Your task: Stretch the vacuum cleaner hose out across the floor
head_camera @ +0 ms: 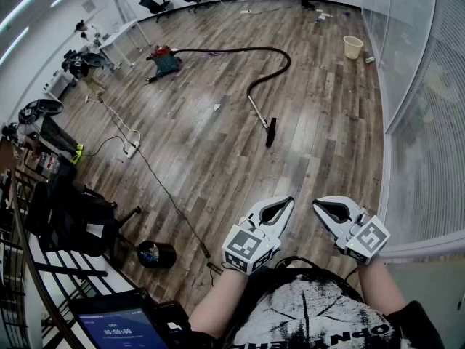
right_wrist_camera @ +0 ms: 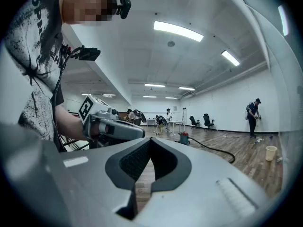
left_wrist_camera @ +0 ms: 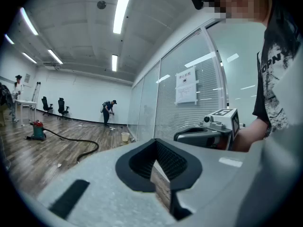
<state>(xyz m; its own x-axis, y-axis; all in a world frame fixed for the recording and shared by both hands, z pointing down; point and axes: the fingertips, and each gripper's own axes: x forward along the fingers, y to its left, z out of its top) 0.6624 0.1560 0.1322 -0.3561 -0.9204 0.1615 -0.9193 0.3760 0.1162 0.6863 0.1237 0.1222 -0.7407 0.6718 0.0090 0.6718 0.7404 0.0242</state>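
2 grippers side by side in front of the torso, about level. Left gripper (head_camera: 288, 201): jaws pressed together, nothing between them. Right gripper (head_camera: 317, 205): same, empty. Hose (head_camera: 232, 49) lies well ahead on the floor, untouched. It runs rightward from the canister (head_camera: 164, 59) (far left), then hooks back toward the operator, ending at the floor nozzle (head_camera: 271, 132). That end is nearest, marginally on the left gripper's side.

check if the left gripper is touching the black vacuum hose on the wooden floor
Apart. The head view shows the left gripper by the person, with bare wooden floor between it and the black vacuum hose.
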